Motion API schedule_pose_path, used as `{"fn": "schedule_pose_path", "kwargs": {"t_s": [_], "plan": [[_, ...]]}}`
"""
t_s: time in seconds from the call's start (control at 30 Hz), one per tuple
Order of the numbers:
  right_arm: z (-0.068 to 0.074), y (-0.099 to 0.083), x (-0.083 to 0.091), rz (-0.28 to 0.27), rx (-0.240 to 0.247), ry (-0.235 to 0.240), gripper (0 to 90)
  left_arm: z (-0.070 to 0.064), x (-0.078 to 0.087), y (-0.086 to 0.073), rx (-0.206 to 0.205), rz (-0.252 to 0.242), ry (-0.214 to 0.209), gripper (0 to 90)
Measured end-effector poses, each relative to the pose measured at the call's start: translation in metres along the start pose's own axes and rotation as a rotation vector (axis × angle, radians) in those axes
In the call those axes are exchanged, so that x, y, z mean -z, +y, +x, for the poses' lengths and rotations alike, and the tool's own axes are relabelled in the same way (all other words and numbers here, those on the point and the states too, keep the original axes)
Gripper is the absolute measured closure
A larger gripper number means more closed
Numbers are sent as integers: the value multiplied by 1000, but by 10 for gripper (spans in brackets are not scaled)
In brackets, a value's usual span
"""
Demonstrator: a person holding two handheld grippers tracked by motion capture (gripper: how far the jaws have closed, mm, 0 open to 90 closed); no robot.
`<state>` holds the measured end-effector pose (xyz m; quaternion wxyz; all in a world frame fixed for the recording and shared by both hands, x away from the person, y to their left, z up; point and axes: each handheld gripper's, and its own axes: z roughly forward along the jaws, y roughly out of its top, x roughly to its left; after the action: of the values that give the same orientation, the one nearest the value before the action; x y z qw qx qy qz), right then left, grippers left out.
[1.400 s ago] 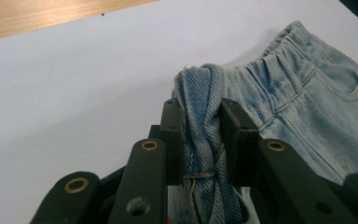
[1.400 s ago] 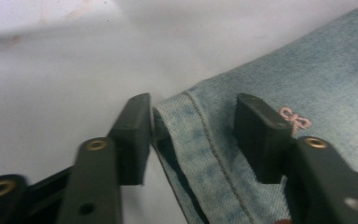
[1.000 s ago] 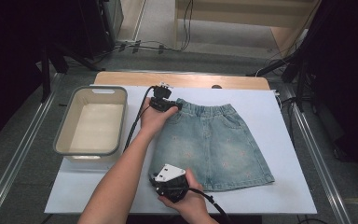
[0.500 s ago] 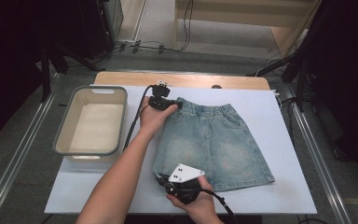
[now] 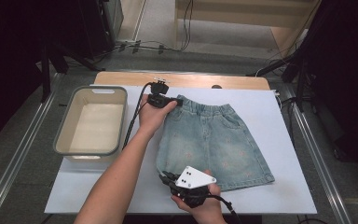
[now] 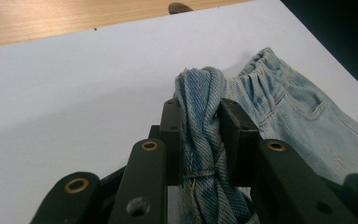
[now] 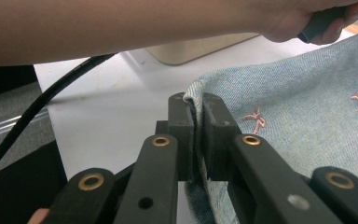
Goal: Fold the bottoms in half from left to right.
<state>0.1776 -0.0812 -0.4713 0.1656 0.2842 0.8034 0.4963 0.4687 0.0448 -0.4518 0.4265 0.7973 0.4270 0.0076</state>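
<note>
Denim skirt [image 5: 214, 140] is laid flat on the white table sheet [image 5: 284, 154], right of the bin; position unchanged from the earlier frame. Right gripper [image 5: 168, 177] has been shifted slightly right along the hem's near-left corner and is clamped on that hem [image 7: 193, 121]. Left gripper [image 5: 179, 100] is held in place, clenched on the bunched waistband corner [image 6: 200, 116]. Pink embroidery [image 7: 256, 119] is resolved in the right gripper view. Grey bin [image 5: 60, 140] holds nothing.

On the worktop [image 5: 279, 140] the skirt [image 5: 214, 144] lies flat in front of you, with the tub [image 5: 93, 122] to its left. Your left tool [image 5: 179, 101] is at the skirt's far left corner, and your right tool [image 5: 164, 176] is at its near left corner.
</note>
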Motion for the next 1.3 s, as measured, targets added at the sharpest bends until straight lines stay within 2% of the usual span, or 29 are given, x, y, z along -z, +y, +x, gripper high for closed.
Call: {"fn": "schedule_pose_path", "kwargs": {"t_s": [0.23, 0.43, 0.57, 0.73, 0.87, 0.97, 1.1, 1.3], "plan": [[7, 5, -3, 0, 15, -6, 819, -3, 6, 2, -14, -1, 1, 713], [16, 16, -8, -2, 33, -8, 820, -2, 24, 4, -8, -24, 15, 713], [25, 28, -13, -11, 54, -1, 820, 6, 41, 5, 26, -3, 55, 713], [41, 46, -25, -23, 90, 9, 819, 24, 69, 3, 61, 22, 105, 713], [55, 60, -36, -45, 116, 25, 820, 38, 94, -1, 86, 4, 136, 712], [61, 65, -41, -53, 122, 37, 820, 43, 104, -4, 92, -11, 155, 711], [64, 63, -42, -57, 125, 44, 820, 41, 105, -7, 86, -15, 163, 711], [53, 52, -27, -71, 96, 27, 819, 31, 95, -4, 82, -36, 161, 711]]}}
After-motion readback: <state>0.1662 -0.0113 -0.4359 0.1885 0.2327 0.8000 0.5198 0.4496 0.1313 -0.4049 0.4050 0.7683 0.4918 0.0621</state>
